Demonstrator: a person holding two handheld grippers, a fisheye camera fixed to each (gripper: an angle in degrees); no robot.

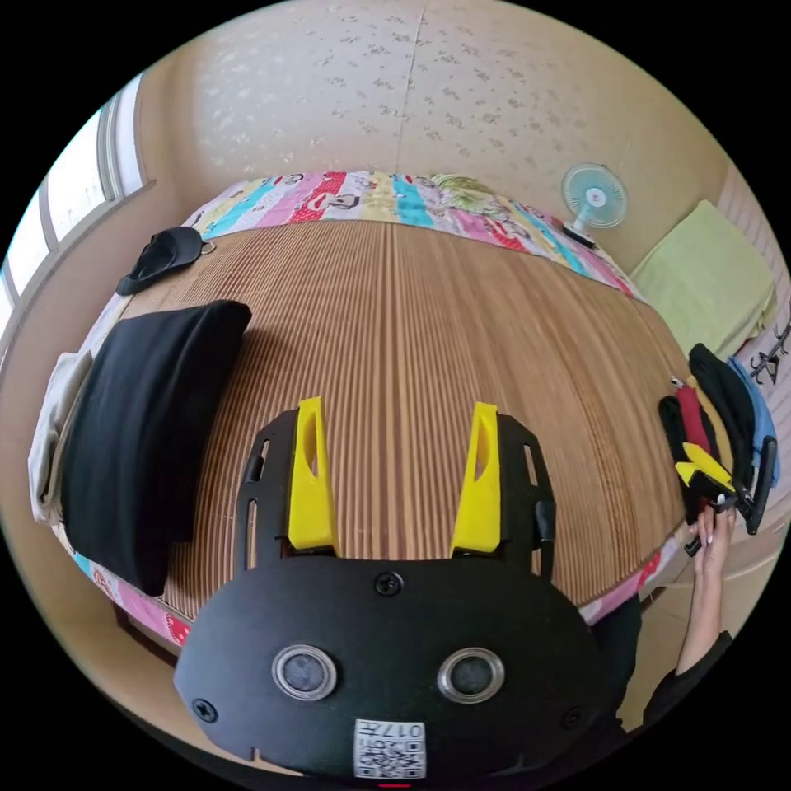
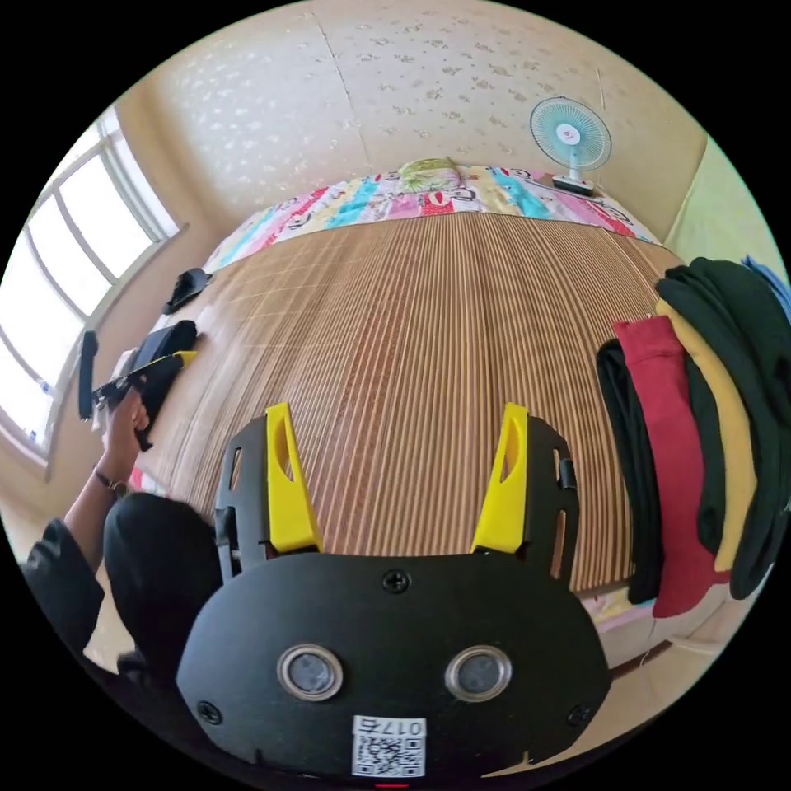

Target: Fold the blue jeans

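My left gripper (image 1: 399, 408) hangs open over the bamboo mat (image 1: 412, 329) with nothing between its yellow jaws. My right gripper (image 2: 397, 409) is open too, above the mat (image 2: 412, 329) and just left of a pile of clothes (image 2: 700, 428). The pile overlaps black, red, yellow and dark green pieces. A strip of blue cloth (image 2: 770, 280) peeks out at its far edge; I cannot tell whether it is the jeans. In the left gripper view the pile (image 1: 725, 404) lies at the right edge, with the right gripper (image 1: 704, 470) held beside it by a hand (image 1: 713, 535).
A folded black garment (image 1: 148, 428) lies on pale cloth at the mat's left edge, with a small black item (image 1: 161, 255) beyond it. A desk fan (image 1: 593, 198) stands at the far right corner on a colourful sheet (image 1: 371, 198). Windows (image 2: 74, 272) line the left wall.
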